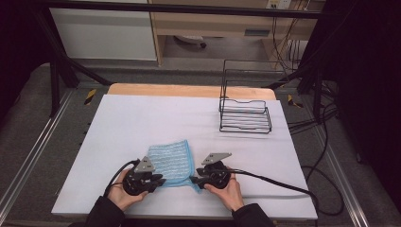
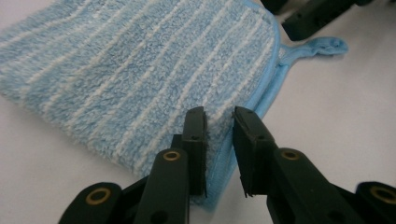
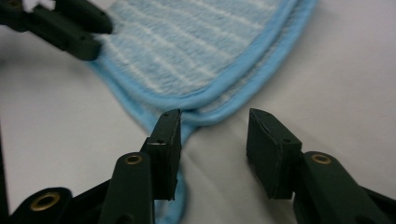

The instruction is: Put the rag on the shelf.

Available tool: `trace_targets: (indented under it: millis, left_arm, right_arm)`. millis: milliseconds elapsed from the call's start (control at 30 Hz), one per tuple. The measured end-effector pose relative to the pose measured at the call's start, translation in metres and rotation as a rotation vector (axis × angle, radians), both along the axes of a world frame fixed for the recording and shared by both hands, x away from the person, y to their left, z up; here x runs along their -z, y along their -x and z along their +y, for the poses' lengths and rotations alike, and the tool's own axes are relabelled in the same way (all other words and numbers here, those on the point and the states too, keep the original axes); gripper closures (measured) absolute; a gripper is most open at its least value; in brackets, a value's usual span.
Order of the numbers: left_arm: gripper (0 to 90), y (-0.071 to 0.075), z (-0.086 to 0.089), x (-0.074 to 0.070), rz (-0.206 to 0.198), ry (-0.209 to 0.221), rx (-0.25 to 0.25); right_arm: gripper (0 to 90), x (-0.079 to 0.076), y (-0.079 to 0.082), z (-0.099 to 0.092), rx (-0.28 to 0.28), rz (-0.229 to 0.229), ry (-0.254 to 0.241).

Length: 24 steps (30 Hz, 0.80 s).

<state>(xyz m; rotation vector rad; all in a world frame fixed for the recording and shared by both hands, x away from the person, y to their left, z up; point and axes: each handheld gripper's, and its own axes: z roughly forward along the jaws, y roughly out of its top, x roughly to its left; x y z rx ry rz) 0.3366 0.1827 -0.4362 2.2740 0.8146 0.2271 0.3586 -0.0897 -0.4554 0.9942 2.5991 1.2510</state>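
The folded, blue-and-white striped terry cloth (image 1: 169, 163) lies at lower centre, where our left gripper (image 2: 219, 122) pinches its piped edge and our right gripper (image 3: 212, 123), jaws apart, should close squarely on the corner.

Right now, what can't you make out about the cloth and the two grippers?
- Left gripper, left gripper view: whether its pads press the cloth hem; the jaw covers the contact.
- Cloth loop, right gripper view: cut off by the bottom edge.
- Right gripper, high view: jaw tips too small.
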Motion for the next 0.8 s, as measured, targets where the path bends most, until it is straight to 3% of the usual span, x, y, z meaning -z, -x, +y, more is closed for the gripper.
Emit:
trace_targets:
  millis: [200,433,600,700,800]
  left_arm:
    - [76.5,0.001,-0.003,0.004,0.005,-0.008,-0.023]
    - [84.7,0.003,-0.009,0.001,-0.01,-0.049,-0.034]
    - [86.2,0.002,-0.002,-0.005,0.006,-0.043,-0.006]
    - [86.2,0.003,0.01,-0.009,0.03,-0.04,0.031]
    - [85.6,0.002,0.013,-0.009,0.038,-0.042,0.04]
  right_arm:
    - [64.0,0.001,0.008,0.002,-0.035,0.02,-0.023]
    - [84.1,0.003,0.013,0.006,-0.055,0.011,-0.015]
    - [86.5,-0.002,0.013,0.004,-0.062,0.033,-0.015]
    - [86.6,-0.008,0.019,0.003,-0.073,0.072,-0.054]
    - [85.5,-0.008,0.026,0.009,-0.093,0.09,-0.044]
